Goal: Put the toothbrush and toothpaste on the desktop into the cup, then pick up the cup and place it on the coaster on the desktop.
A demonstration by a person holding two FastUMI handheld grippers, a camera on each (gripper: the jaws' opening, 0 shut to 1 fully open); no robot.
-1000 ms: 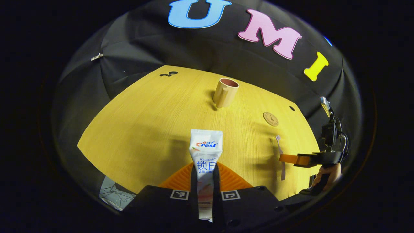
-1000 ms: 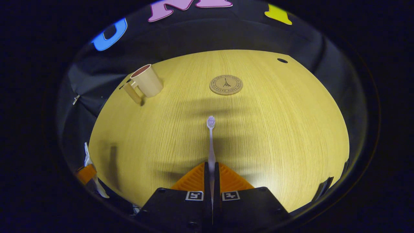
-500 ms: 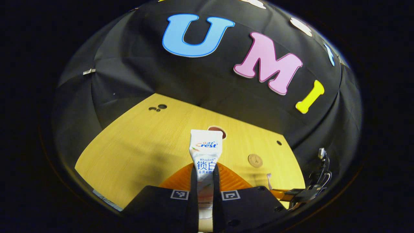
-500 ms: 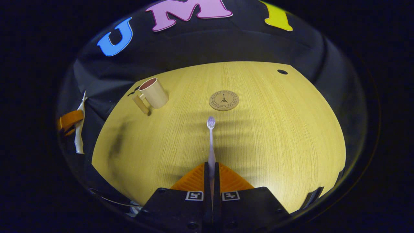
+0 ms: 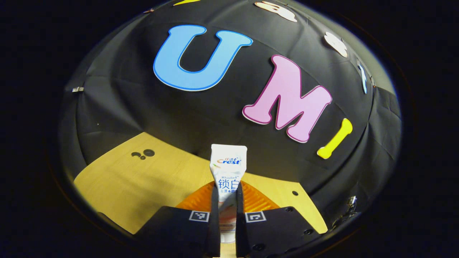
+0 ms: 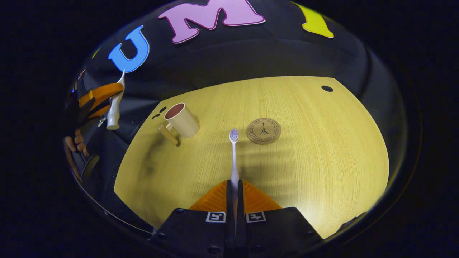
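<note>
Right gripper view, near: right gripper (image 6: 232, 190) clamped on toothbrush (image 6: 233, 157), long axis straight ahead, head forward, above desktop (image 6: 322, 161). Coaster (image 6: 263, 130) just right of head. Cup (image 6: 181, 120) upright, ahead-left, handle toward camera. Far left: left gripper (image 6: 102, 98) raised, clamped on toothpaste (image 6: 114, 107), cap down, nearer cup; likely inserts first.

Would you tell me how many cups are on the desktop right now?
1: the cup stands upright on the desktop, left of the coaster, handle toward the camera.
</note>
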